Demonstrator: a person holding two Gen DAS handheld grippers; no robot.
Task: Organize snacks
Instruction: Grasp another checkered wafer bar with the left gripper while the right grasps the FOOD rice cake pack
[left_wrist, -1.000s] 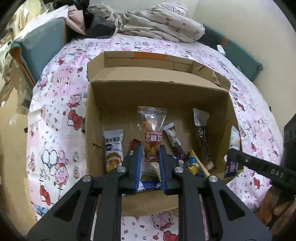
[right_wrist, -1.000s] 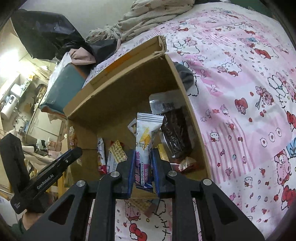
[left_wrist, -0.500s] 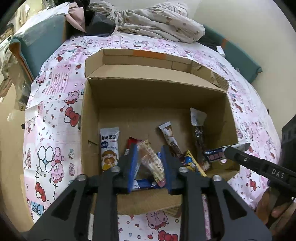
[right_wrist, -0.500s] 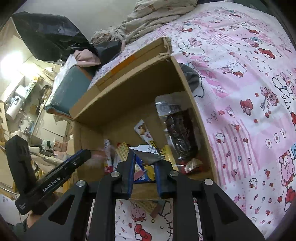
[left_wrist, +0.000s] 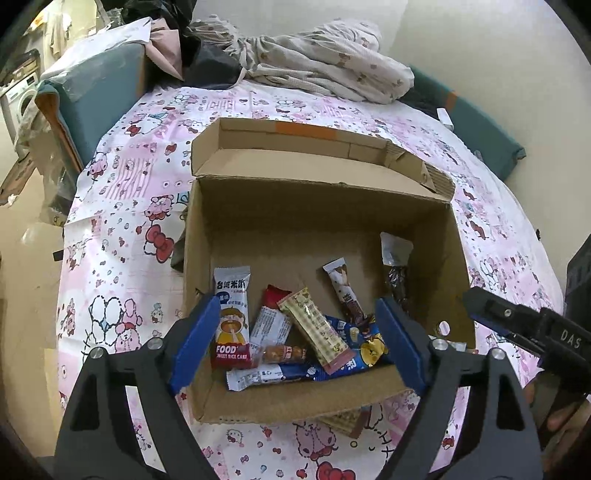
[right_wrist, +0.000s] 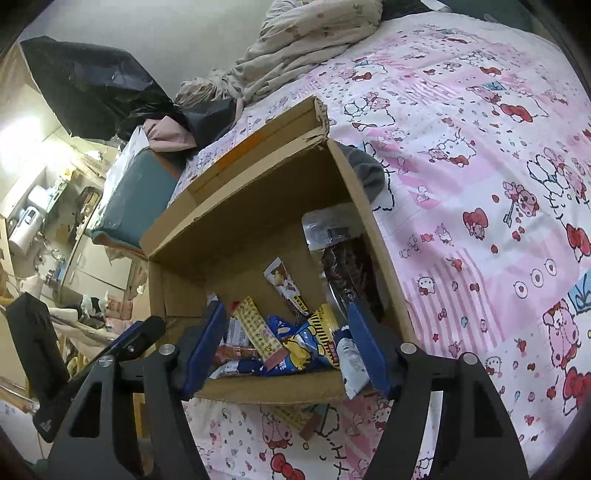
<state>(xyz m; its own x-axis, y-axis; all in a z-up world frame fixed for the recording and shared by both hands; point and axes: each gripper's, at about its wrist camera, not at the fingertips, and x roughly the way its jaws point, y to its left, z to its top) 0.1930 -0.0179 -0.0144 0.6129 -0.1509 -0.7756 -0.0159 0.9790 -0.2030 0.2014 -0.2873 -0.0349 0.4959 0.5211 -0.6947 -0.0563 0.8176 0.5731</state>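
Note:
An open cardboard box (left_wrist: 295, 206) sits on the pink cartoon-print bedsheet. Several snack packets lie in it: a white and red rice-cake packet (left_wrist: 231, 317), a yellow checked bar (left_wrist: 314, 328), a blue packet with a yellow bear (left_wrist: 354, 343), a brown stick (left_wrist: 343, 291) and a small orange packet (left_wrist: 284, 352). My left gripper (left_wrist: 297, 343) hangs over the box's near edge, jaws opening, nothing pressed between them. My right gripper (right_wrist: 288, 347) is also opening over the box (right_wrist: 258, 206). A white packet (right_wrist: 351, 360) leans on the near wall beside its right pad, loose.
A dark packet (left_wrist: 397, 273) stands against the box's right wall. One yellow bar (right_wrist: 303, 417) lies on the sheet, half under the box's front edge. Crumpled bedding (left_wrist: 325, 70) is heaped behind the box. A teal cushion (left_wrist: 96, 92) lies at the bed's left.
Both grippers went from shut to wide open. The left one let go of the clear orange packet and the right one of its white packet. Both packets dropped into the box.

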